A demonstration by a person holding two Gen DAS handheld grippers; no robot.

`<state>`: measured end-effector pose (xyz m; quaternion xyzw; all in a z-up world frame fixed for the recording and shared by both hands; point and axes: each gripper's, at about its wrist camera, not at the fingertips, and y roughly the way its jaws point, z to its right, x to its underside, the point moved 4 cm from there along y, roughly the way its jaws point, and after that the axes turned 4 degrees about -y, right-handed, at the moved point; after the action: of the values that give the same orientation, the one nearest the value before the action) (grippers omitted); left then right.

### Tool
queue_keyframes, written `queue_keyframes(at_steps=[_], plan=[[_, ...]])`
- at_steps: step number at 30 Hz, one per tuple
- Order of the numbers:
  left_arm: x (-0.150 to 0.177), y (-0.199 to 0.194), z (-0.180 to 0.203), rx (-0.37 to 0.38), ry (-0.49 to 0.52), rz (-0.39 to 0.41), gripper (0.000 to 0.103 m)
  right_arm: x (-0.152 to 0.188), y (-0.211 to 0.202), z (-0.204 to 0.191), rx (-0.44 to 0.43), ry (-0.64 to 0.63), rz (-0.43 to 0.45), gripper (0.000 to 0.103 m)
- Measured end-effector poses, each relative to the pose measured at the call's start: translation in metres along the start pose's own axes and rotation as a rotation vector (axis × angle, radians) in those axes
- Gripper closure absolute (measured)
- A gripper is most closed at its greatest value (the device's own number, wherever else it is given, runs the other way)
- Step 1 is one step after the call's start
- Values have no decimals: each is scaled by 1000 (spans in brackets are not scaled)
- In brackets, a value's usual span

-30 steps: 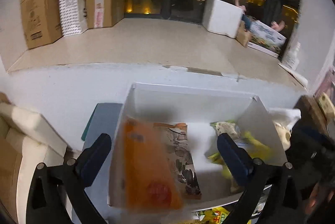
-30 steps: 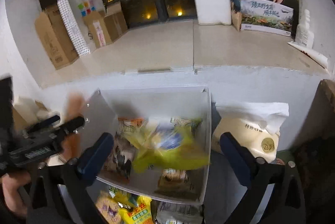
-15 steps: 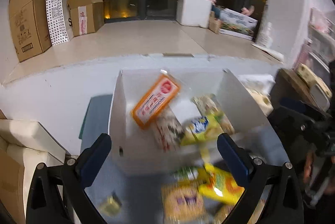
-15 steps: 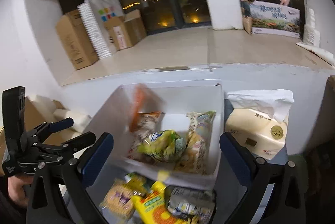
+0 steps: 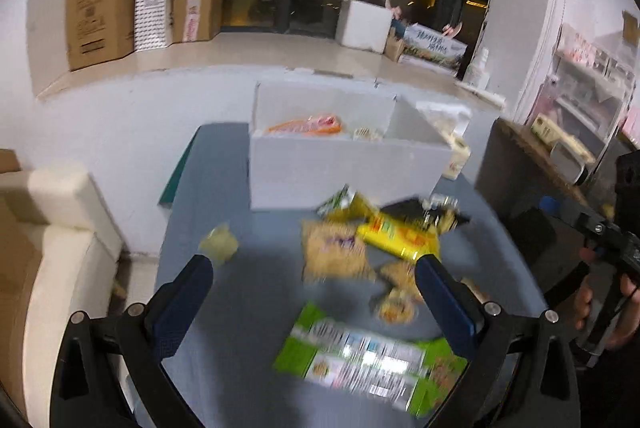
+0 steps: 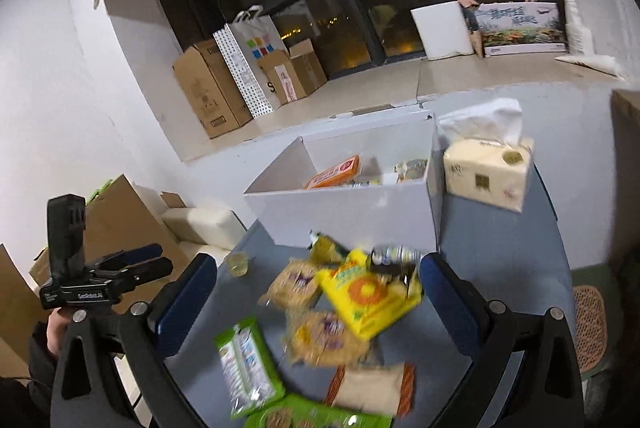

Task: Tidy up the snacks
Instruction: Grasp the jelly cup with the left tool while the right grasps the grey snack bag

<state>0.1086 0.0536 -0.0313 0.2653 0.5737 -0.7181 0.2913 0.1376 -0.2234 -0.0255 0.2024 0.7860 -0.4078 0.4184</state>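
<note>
The blue desk (image 6: 500, 260) carries a white box (image 6: 352, 212) at its far edge, with an orange packet (image 6: 334, 172) inside. A tissue pack (image 6: 486, 168) sits beside the box at the far right corner. Loose snacks lie mid-desk: a yellow bag (image 6: 368, 296), a green pack (image 5: 360, 352), cracker packs (image 6: 294, 282). The left gripper (image 5: 312, 292) and right gripper (image 6: 316, 292) both hang wide and empty above them.

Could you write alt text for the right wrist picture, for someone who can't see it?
Open jaws of the right gripper frame loose snack packets, a yellow packet on top, on a blue table; behind sits a white box holding an orange packet.
</note>
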Motion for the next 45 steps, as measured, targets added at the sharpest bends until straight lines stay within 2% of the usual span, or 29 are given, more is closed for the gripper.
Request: queue_keyframes(at_steps=[2,5,8,11,16,19,23,26,29,30,34,40,45], plan=[[16,-3,1,-22,0,-17,0,13,-4,-2,19,-7,-1,0],[36,-5,4,25,-19,-49,0,30,2,-1,63,-46,-43,0],[46,-6,5,15,-20,-44,0,36,17,5,108,-51,-93,0],[51,-2,3,6,-26,-46,0,34,39,15,128,-44,-123,0],[57,12,0,-8,-23,-83,0,21,94,40,252,-59,-200,0],[60,16,-1,-7,-24,-92,0,13,127,57,260,-16,-273,0],[63,22,-3,-4,-24,-110,0,9,161,74,316,-2,-349,0],[64,23,-4,-6,-29,-112,0,11,176,86,291,75,-378,0],[65,24,-5,-3,-32,-116,0,16,179,91,277,122,-379,2],[66,25,-6,-4,-33,-117,0,19,180,93,293,117,-385,17],[67,28,-12,-9,-43,-125,0,22,172,96,269,130,-366,27],[61,47,-27,-42,-68,-143,0,24,140,95,249,113,-321,30],[40,78,-52,-111,-117,-161,0,21,94,80,218,103,-257,30]])
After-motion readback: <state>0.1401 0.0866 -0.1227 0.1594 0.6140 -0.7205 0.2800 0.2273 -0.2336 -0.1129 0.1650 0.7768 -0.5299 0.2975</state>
